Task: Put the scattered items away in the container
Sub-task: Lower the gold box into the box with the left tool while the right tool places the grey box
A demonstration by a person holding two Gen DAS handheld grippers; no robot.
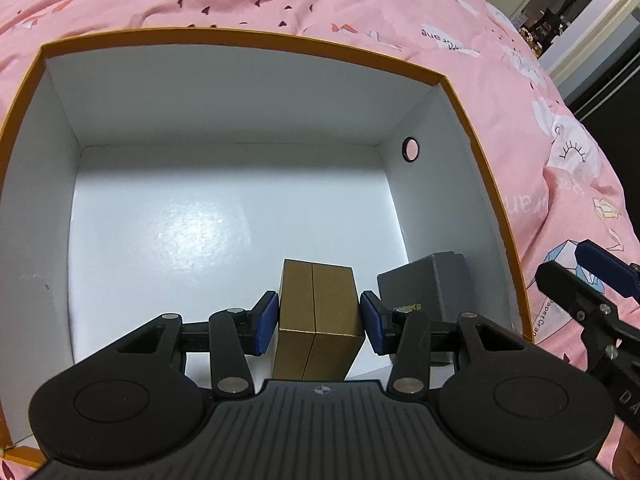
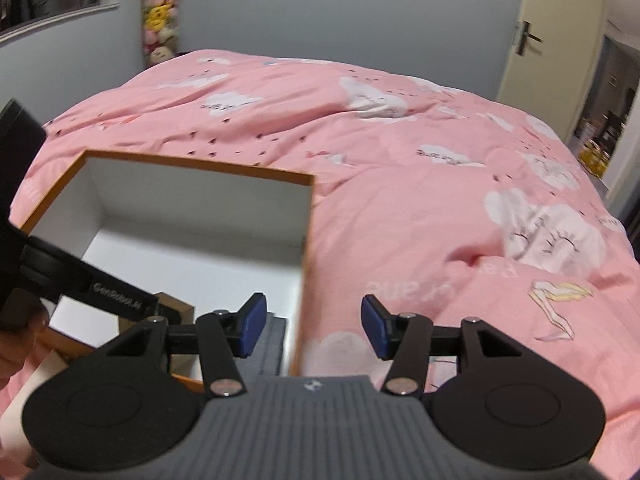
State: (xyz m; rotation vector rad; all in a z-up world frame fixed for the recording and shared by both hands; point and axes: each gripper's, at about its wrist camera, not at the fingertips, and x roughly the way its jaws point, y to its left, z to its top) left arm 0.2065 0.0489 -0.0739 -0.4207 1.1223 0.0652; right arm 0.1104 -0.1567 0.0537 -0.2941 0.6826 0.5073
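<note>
Two boxes sit in the container: left fingers clamp the gold box, grey box beside; right fingers wide, empty.

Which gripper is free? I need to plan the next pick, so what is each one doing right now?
Left gripper: closed on the gold box, inside the container.
Right gripper: open, holding nothing.

- The left wrist view looks steeply down into the box from close above its near end, past the left gripper.
- The right wrist view sits just beside the box's right wall, angled less steeply, facing across the bed toward the far wall.
- Both views share the box and the bed beyond it.
</note>
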